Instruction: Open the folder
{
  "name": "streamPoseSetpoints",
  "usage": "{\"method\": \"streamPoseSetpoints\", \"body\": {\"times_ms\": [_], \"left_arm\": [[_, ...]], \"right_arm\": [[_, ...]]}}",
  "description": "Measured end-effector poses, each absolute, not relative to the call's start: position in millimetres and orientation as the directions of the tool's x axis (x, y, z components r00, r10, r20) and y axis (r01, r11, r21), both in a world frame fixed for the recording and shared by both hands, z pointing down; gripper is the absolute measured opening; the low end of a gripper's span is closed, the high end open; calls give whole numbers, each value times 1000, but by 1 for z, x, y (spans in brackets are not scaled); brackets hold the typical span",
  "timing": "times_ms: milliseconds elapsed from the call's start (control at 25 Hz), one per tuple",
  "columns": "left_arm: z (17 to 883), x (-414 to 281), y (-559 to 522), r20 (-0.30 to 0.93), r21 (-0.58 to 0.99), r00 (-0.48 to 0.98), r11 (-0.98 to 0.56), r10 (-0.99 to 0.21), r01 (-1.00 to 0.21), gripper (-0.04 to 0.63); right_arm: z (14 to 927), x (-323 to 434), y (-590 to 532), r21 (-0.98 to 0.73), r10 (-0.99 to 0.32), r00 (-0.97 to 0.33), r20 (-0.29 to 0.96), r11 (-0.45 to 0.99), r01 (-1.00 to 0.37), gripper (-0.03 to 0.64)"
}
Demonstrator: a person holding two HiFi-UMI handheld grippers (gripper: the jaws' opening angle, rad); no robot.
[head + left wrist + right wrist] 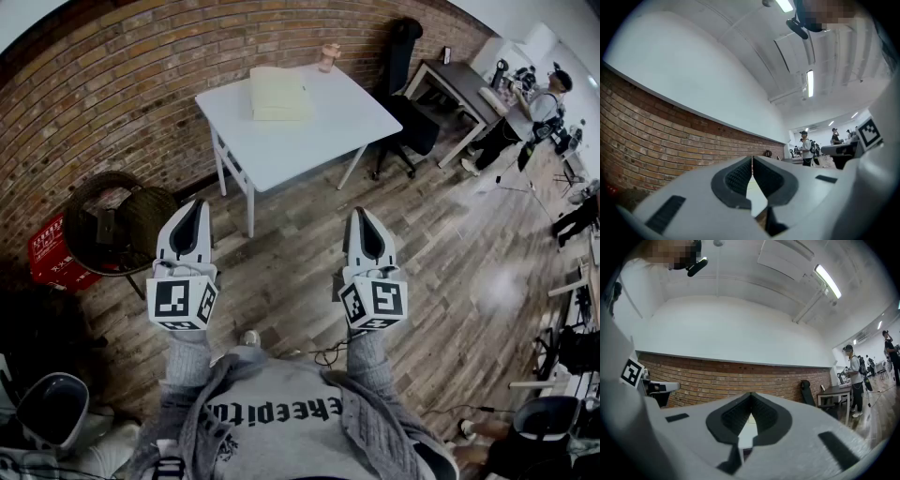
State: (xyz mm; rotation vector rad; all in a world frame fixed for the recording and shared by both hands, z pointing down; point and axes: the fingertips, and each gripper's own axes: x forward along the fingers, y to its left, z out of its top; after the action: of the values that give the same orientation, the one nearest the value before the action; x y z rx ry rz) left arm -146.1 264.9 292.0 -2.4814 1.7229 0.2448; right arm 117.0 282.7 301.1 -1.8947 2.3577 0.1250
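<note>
Cream-coloured folder point(278, 94) is lying, apparently unopened, on the white table point(319, 141), toward its far edge. You are standing well short of the table, holding left gripper point(194, 211) and right gripper point(363, 217) aimed toward it, jaws pressed together on nothing, presumably readying the approach.

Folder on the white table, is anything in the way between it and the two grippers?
Nothing visible. The folder lies on the white table, and only wooden floor lies between that table and the left gripper and right gripper. The round chair stands off to the left side.
</note>
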Motion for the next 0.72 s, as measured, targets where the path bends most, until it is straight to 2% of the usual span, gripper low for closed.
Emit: {"method": "streamPoseSetpoints", "body": {"times_ms": [720], "left_arm": [[291, -171, 235, -214, -5, 392, -400, -895, -916, 11]], "right_arm": [[304, 88, 265, 4, -975, -170, -144, 171, -985, 3]]}}
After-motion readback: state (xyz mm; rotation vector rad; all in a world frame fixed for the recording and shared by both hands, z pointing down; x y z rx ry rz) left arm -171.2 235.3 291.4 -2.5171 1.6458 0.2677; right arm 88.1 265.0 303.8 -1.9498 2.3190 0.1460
